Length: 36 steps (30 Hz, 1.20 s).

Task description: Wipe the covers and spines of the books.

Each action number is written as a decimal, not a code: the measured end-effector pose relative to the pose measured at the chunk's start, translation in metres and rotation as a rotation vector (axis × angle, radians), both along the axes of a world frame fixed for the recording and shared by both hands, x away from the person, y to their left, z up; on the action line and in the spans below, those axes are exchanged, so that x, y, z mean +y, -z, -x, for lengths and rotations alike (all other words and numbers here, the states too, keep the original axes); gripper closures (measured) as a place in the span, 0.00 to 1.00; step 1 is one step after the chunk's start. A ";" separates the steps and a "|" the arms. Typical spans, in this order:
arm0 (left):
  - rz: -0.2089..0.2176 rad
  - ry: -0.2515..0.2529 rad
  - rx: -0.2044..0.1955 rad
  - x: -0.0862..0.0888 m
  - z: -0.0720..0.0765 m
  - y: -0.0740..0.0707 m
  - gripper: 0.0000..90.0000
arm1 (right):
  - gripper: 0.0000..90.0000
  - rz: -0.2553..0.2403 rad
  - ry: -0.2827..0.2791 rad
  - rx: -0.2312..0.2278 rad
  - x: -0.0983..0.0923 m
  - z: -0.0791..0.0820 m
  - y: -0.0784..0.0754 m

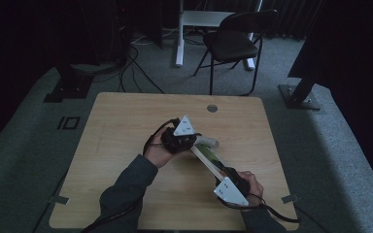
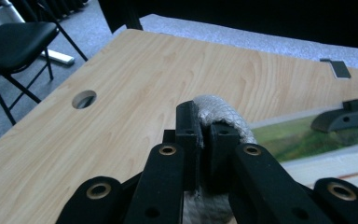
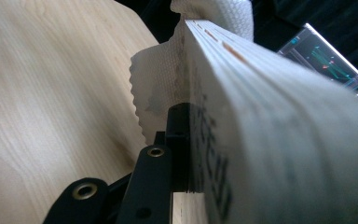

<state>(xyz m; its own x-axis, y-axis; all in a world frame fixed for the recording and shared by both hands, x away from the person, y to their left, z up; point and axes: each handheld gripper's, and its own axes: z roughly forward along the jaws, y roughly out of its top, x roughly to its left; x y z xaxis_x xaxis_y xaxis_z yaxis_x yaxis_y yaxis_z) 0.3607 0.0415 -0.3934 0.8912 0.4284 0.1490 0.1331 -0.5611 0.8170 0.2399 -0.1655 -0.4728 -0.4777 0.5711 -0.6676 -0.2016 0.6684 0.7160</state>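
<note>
Above the middle of the wooden table (image 1: pixel 126 121), the right gripper (image 1: pixel 226 175) clamps one end of a flat green-faced box (image 1: pixel 208 156); dark print on its side is too blurred to read. The left gripper (image 2: pixel 204 140) pinches a white paper towel (image 2: pixel 214 109) against the box's other end.

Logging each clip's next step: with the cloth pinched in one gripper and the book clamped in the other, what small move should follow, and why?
Probably a short wipe along the cover. The left gripper is shut on the white cloth, which sits by the end of the book; the right gripper clamps the book's other end, holding it raised over the table.
</note>
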 end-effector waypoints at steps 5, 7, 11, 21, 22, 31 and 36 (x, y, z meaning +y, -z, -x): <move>-0.012 0.004 0.006 -0.002 0.001 0.001 0.97 | 0.87 0.016 0.004 -0.001 0.001 -0.001 0.001; -0.020 0.006 0.007 -0.003 0.002 0.001 0.97 | 0.87 0.021 0.007 -0.003 0.001 0.000 0.001; -0.027 0.017 0.008 -0.004 0.005 0.001 0.97 | 0.87 0.031 0.011 -0.011 0.002 0.000 0.002; -0.042 0.061 0.000 -0.009 0.016 0.000 0.97 | 0.87 0.051 0.014 -0.023 0.005 0.000 0.003; -0.041 0.065 -0.001 -0.010 0.017 -0.001 0.97 | 0.87 0.051 0.014 -0.024 0.005 0.000 0.003; -0.033 0.088 -0.006 -0.009 0.024 -0.003 0.97 | 0.87 0.053 0.012 -0.023 0.004 0.000 0.003; -0.024 0.103 -0.004 -0.009 0.026 -0.006 0.97 | 0.87 0.050 0.017 -0.017 0.003 0.000 0.003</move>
